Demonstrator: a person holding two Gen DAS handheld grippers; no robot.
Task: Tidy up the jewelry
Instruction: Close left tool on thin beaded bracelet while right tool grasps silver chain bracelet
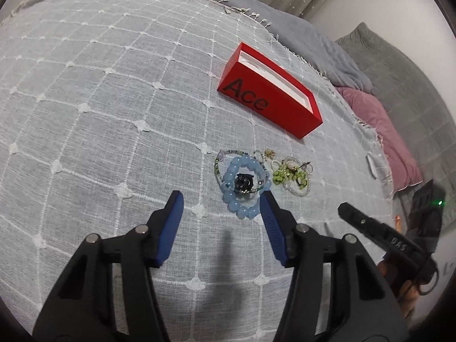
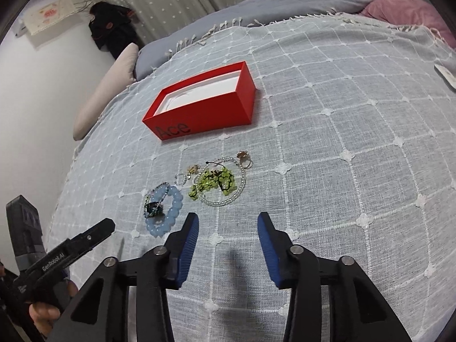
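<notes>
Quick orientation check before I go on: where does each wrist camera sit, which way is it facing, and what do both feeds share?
Left wrist: sits on the left gripper, angled down at the bedspread; blue bead bracelet just ahead, red box beyond; own open blue fingers show, the right gripper at lower right.
Right wrist: sits on the right gripper, angled down; green bead cluster ahead, box beyond left; own open fingers show, the left gripper and a hand at lower left.
Shared: the box, the jewelry pile, the bedspread, the pink pillow.
</notes>
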